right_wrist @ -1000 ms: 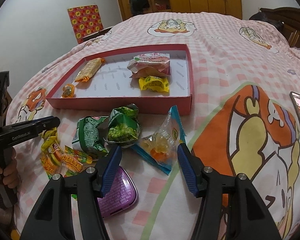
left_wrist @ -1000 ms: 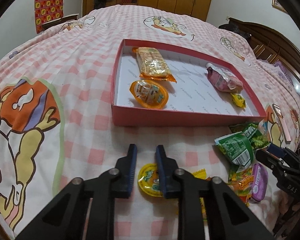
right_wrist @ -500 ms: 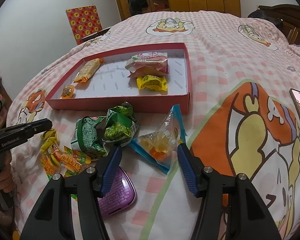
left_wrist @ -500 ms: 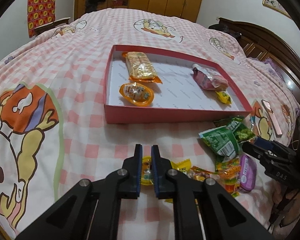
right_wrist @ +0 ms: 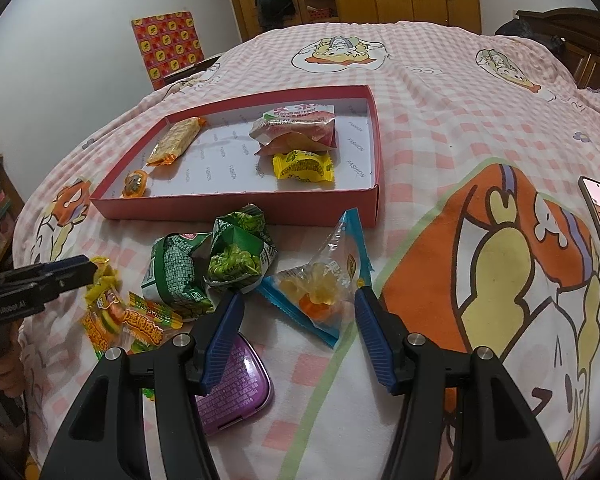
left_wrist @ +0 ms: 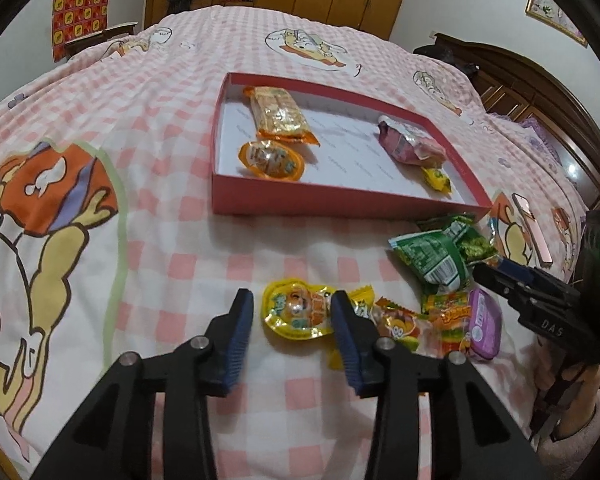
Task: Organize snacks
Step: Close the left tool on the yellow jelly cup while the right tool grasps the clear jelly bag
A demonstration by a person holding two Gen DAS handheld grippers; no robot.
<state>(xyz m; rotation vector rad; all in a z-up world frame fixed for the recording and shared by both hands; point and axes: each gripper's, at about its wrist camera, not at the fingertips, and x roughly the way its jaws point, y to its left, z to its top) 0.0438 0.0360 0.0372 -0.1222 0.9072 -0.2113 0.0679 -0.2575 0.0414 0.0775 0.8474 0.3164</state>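
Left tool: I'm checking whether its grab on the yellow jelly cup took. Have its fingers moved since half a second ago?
Yes. The left tool has opened; its fingers now straddle the yellow jelly cup, which lies on the bedspread.

A pink-and-white checked bedspread point(left_wrist: 172, 184) with orange and yellow cartoon prints. A red tray point(left_wrist: 340, 202) with a white inside holds orange, pink and yellow packets. Beside it lie green packets point(right_wrist: 204, 268), a blue-edged clear packet point(right_wrist: 324, 284), a purple tin point(right_wrist: 232, 396).
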